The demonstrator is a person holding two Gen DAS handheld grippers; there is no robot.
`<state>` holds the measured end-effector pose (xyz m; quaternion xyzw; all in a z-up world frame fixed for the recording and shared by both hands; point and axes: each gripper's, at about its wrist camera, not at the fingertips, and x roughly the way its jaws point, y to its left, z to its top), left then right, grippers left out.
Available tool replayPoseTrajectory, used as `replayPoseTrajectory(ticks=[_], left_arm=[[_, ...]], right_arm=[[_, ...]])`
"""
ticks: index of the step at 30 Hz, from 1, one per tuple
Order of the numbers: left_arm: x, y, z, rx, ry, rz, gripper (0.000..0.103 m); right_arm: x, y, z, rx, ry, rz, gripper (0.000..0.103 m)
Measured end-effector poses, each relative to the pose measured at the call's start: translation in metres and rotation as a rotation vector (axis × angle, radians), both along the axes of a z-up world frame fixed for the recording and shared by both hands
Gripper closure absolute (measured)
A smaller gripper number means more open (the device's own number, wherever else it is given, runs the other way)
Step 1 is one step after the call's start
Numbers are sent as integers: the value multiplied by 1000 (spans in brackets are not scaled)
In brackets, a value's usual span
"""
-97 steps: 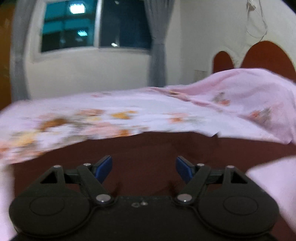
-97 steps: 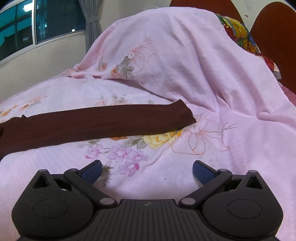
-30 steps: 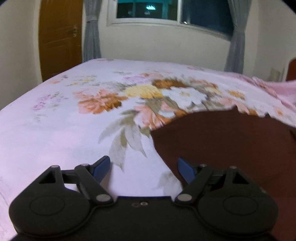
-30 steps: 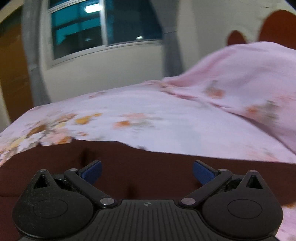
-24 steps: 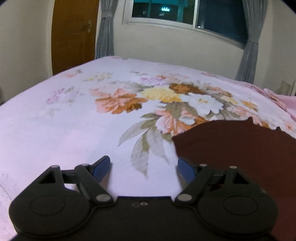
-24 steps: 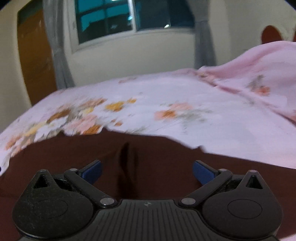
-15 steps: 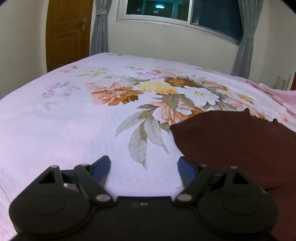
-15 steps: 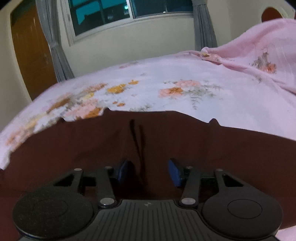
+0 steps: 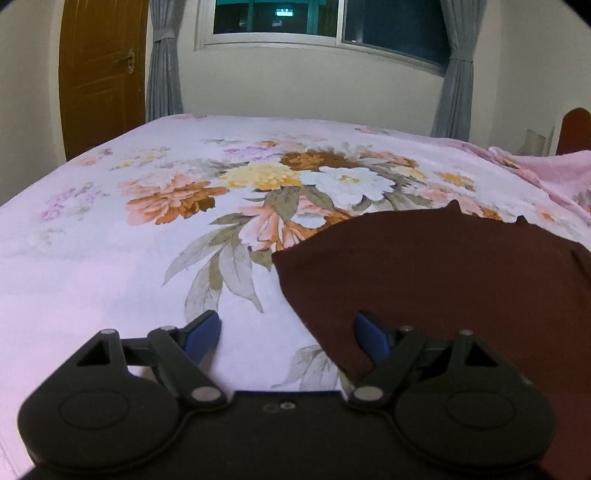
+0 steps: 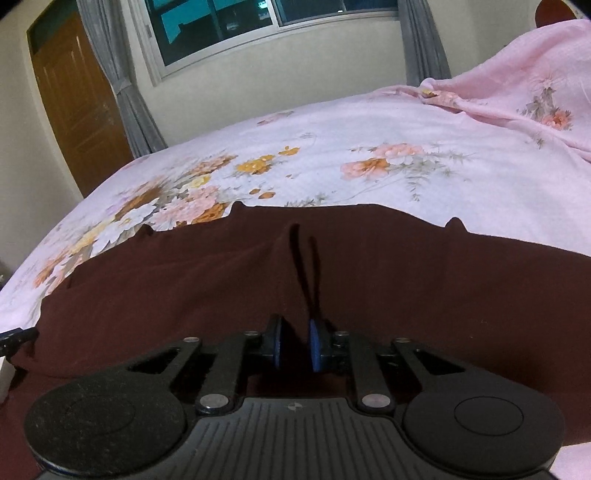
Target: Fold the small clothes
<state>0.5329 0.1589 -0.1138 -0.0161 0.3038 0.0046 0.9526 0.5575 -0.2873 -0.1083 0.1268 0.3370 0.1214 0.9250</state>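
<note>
Maroon knit, soft and limp: the garment lies spread flat on the bed, over a pale pink floral sheet. Its far edge runs roughly straight across the right wrist view, with small points sticking up along it.

Right gripper: narrow, blue pads nearly together, pinching a ridge of the cloth. A raised crease runs forward from the pads, which suggests the cloth is gathered between them. Whether it grips one layer or two cannot be told. The grip sits at the near edge of the garment, probably so that edge can be lifted and carried over the rest.

Left gripper: wide, holding nothing. Its right finger rests over the garment's left margin, the left finger over bare sheet, so the cloth edge falls between them. Likely lined up to take the same near edge at the left end, matching the right grip, so the fold lifts evenly.

Judgement: early in the fold; the garment looks flat, with no fold that can be made out.

Risk: thin fabric may slip or bunch if only one side lifts.

Beyond the bed: door, window, grey curtains. A pink cover is heaped at the bed's far right.
</note>
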Motion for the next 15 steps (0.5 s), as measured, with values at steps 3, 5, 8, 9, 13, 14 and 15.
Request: replayPoseTrajectory(ticks=[3,5,8,9,13,14,15], left_arm=[[3,1,-1,5,21,15,21],[3,2,-2,5,21,12,21],[3,4,-3,-6,23,9,21],[3,4,-3,-7,25,9,21],[-1,6,1,-16,2,12,22],[-3,6,3,-21,-12,13,22],[-5,6,4,-25,-28,7,22]], right_arm=[[-10,-5,10,25,-33,-18,95],[-25,-10,23,12,-90,-40,101],[-27,-24,16,-5,-42,-108,103],[-23,-25,7,-32,-2,-113,103],[-31,-37,8,65,-41,-122,102],[-32,-39,11,102,-39,-114,100],[-31,-37,11,128,-24,-87,93]])
